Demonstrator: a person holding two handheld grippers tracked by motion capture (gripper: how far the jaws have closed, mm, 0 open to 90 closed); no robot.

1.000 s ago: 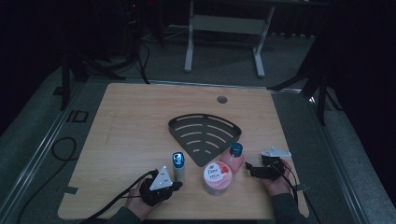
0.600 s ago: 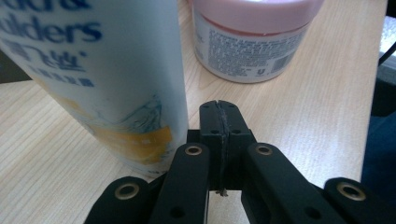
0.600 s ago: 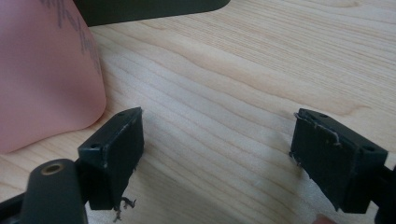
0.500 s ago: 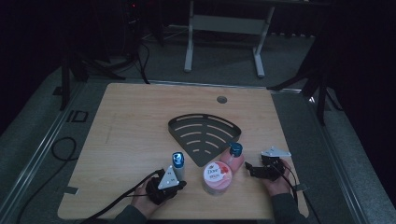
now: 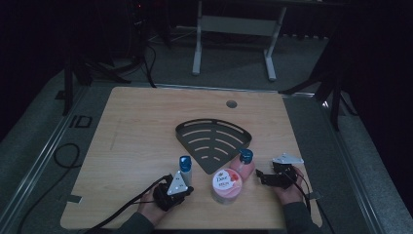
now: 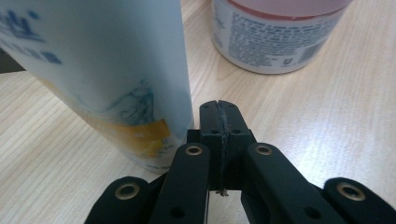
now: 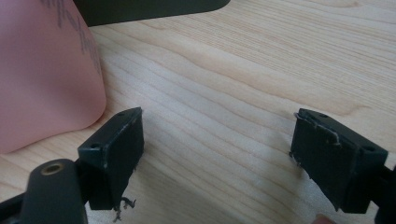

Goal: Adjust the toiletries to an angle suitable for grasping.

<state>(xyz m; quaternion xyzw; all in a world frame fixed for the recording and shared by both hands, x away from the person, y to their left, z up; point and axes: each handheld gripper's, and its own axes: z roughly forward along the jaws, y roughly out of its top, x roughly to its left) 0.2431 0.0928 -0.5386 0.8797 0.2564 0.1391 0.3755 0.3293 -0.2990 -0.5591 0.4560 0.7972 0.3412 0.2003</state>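
Left gripper (image 6: 219,108) is fully closed, pads pressed flat together, nothing between them. It sits low on the light wooden table (image 5: 146,126), tips just beside the base of the white bottle with a blue cap and a yellow-and-blue label (image 6: 107,70). In the high view that bottle (image 5: 185,168) stands upright right in front of the left gripper (image 5: 182,187).

Right gripper (image 7: 215,149) is wide open and empty, bare wood between the pads. The pink bottle with a blue cap (image 7: 44,70) stands just outside its one jaw, not between them. From above, the pink bottle (image 5: 245,165) is upright just beside the right gripper (image 5: 260,176), at the edge of the black fan-shaped slotted tray (image 5: 212,139). The squat white jar with a pink lid (image 5: 227,185) stands between the two hands, near the pink bottle.

Risks as I read it:
- Closed left tips so near the white bottle's base: any nudge forward shoves it low and it slides or topples.
- Right jaws offset from the pink bottle: closing here grabs air, or one pad clips its side and tips it onto the jar.
- Both bottles are tall and narrow, so a knock near the base or cap upsets them.
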